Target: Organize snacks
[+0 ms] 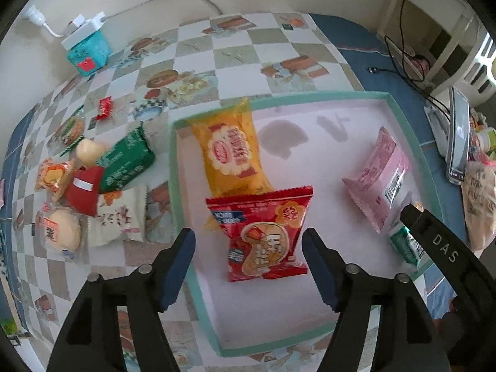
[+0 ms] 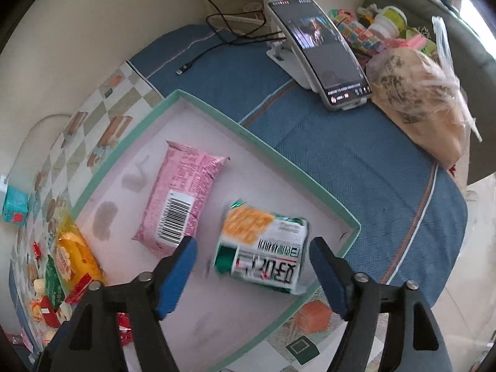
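A shallow box with a teal rim (image 1: 279, 98) (image 2: 272, 148) lies on the table. Inside it are a yellow cracker pack (image 1: 231, 155) (image 2: 73, 255), a red snack pack (image 1: 263, 232), a pink pack (image 1: 379, 176) (image 2: 183, 195) and a green-and-white pack (image 2: 263, 249) (image 1: 406, 243). My left gripper (image 1: 248, 263) stands open over the red pack, whose lower end lies between the fingers with gaps on both sides. My right gripper (image 2: 252, 274) stands open over the green-and-white pack, its pads apart from the pack. In the left wrist view the right gripper's black arm (image 1: 443, 248) covers part of that pack.
Several loose snacks (image 1: 93, 179) lie in a heap left of the box, on the checkered cloth. A teal box with a white power strip (image 1: 85, 43) sits at the far wall. A phone on a stand (image 2: 322, 52), a cable (image 2: 217, 40) and a bagged bread (image 2: 418, 102) lie right of the box.
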{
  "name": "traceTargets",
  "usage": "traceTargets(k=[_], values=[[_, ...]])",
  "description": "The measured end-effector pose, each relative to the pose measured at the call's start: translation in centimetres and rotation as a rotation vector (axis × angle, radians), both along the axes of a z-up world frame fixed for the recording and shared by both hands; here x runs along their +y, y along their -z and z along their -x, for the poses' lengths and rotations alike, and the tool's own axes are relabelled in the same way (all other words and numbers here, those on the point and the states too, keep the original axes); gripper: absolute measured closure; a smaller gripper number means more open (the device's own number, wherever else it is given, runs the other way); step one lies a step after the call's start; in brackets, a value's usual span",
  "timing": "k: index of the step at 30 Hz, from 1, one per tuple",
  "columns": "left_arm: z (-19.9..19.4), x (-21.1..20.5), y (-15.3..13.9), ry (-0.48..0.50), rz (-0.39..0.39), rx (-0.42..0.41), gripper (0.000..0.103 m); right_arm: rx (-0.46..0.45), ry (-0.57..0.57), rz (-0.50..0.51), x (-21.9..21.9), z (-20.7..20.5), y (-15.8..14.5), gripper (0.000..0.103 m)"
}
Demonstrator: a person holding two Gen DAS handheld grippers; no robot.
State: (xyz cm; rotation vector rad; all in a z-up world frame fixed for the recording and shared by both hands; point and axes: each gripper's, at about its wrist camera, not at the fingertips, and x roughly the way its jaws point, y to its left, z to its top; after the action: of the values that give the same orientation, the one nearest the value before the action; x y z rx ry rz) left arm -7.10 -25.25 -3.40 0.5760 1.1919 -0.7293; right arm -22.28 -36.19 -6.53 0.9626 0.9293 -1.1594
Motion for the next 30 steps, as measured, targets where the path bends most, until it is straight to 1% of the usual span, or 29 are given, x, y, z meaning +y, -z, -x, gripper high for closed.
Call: traceTargets(k=[2, 5, 6, 7, 8, 9, 11, 14, 20, 26, 30], values=[[-0.5, 0.4, -0.5, -0.016, 0.003, -0.002, 0.028, 0.004, -0.007, 0.012, 0.2, -0.3, -0.6, 0.016], [-2.2, 1.6, -1.2, -0.089, -0.010, -0.002, 0.026, 0.011, -0.028, 0.032, 0.6, -0.9, -1.3, 0.008], [-3.0, 2.2, -1.5, -0.124, -0.007, 0.000, 0.024, 0.015, -0.039, 0.040, 0.7, -1.2, -1.6, 0.005], [-3.9, 2.9, -1.7, -0.164, -0.003, 0.001, 0.015, 0.021, -0.048, 0.048, 0.9, -1.5, -1.8, 0.004], [-4.8, 3.7, -2.1, -0.205, 0.005, -0.001, 0.012, 0.027, -0.057, 0.057, 1.1, -1.9, -2.0, 0.002], [-5.3, 4.3, -2.3, -0.230, 0.011, -0.005, 0.012, 0.030, -0.065, 0.063, 1.3, -2.2, -2.2, 0.001], [-6.8, 5.8, -3.0, -0.297, 0.023, -0.019, 0.011, 0.031, -0.089, 0.073, 1.8, -3.1, -2.5, 0.000], [-8.6, 7.6, -3.6, -0.361, 0.034, -0.030, 0.008, 0.027, -0.135, 0.083, 2.6, -4.5, -2.9, 0.000], [-12.4, 12.1, -4.5, -0.499, 0.043, -0.026, 0.007, 0.023, -0.238, 0.114, 5.2, -7.8, -3.9, 0.000], [-15.1, 17.3, -4.7, -0.622, 0.023, -0.049, 0.007, 0.021, -0.341, 0.132, 8.1, -10.9, -4.6, 0.000], [-16.6, 20.4, -5.0, -0.688, 0.018, -0.069, 0.007, 0.013, -0.374, 0.135, 9.7, -12.4, -4.9, 0.000]])
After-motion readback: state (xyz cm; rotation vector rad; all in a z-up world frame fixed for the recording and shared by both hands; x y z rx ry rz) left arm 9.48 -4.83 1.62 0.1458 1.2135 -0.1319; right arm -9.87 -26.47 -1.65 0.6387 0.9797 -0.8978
